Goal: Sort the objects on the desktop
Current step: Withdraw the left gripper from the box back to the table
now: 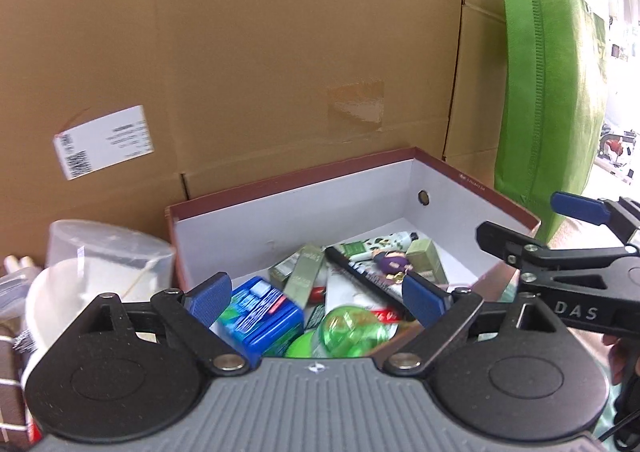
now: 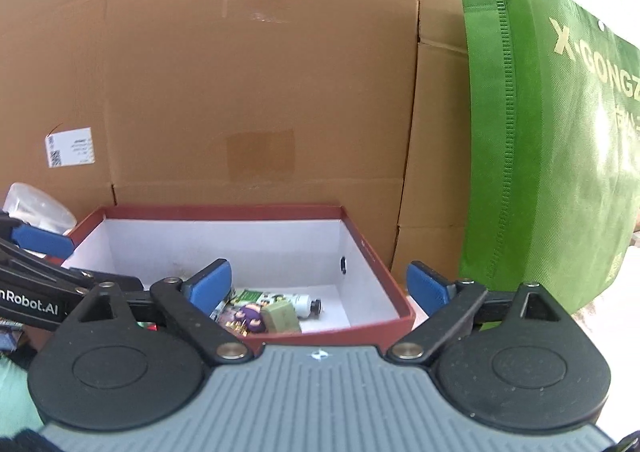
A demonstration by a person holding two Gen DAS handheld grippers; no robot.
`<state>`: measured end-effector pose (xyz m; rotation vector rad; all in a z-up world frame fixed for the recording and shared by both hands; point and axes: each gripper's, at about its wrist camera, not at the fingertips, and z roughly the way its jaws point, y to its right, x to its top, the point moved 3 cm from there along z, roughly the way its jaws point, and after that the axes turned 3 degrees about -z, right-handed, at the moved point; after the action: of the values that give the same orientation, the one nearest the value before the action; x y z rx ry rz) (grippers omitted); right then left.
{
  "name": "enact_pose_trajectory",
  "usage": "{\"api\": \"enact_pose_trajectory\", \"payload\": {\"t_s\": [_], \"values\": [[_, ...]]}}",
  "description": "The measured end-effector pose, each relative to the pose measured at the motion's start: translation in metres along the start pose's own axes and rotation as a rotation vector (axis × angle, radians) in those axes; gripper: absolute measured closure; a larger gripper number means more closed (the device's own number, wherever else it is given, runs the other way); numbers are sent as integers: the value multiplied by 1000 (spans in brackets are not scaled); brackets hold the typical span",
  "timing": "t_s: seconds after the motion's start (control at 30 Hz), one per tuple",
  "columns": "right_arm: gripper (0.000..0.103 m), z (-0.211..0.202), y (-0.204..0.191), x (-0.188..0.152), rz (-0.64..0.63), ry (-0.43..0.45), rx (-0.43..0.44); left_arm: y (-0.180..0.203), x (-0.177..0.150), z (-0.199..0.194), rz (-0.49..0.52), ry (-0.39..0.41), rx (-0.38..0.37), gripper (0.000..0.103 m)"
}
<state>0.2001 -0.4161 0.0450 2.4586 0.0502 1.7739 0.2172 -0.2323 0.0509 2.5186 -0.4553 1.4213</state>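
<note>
The task's things are piled in the red box (image 1: pixel 496 198) at lower centre of both frames, white inside, with its near half crowded. I judge most of them light and stiff: a blue pack (image 1: pixel 266 316) at the lower left of the heap, small green cartons (image 1: pixel 300 272), a black pen (image 1: pixel 360 276) lying slantwise across them. The clear green round case (image 1: pixel 352 332) looks slick and curved, so I would take it across its widest part; the pack and cartons by their flat sides. The white tube (image 2: pixel 304 304) would give under pressure, so I would hold it near the cap. The purple figure (image 2: pixel 252 317) is small and lumpy.

My left gripper (image 1: pixel 318 298) hangs just above the heap with jaws wide apart and nothing between them. The right gripper (image 2: pixel 318 290) is likewise spread and empty, over the box's near right corner.

Motion blur smears the labels; I cannot read them. The gripper bodies hide the box's near wall and whatever lies beneath. At left, a clear tub (image 1: pixel 108 252) is cut off. The desk barely shows. Behind stand brown cardboard (image 1: pixel 280 52) and a green bag (image 2: pixel 560 152).
</note>
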Motion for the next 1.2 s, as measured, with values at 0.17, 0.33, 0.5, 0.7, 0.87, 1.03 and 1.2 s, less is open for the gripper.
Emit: {"api": "enact_pose_trajectory", "payload": {"t_s": [0.17,0.33,0.5,0.7,0.87,1.03,1.2], "values": [[10,-25,-11,-5,0,-26,-9,-15,-12,-23,-23,25,45,8],[7,-59,-29,-11,-43,1,0,-31,-26,-42,-20,56,134,8],[5,-87,-53,-20,-52,26,38,-48,-47,-70,-24,80,227,8],[5,-104,-92,-36,-88,14,135,-64,-81,-93,-30,9,302,8],[5,-109,-119,-48,-124,-2,185,-78,-107,-112,-42,17,333,8],[5,-109,-140,-59,-137,-39,234,-95,-128,-122,-98,-21,356,8],[5,-108,-165,-72,-162,-82,293,-122,-152,-137,-196,-50,369,8]]}}
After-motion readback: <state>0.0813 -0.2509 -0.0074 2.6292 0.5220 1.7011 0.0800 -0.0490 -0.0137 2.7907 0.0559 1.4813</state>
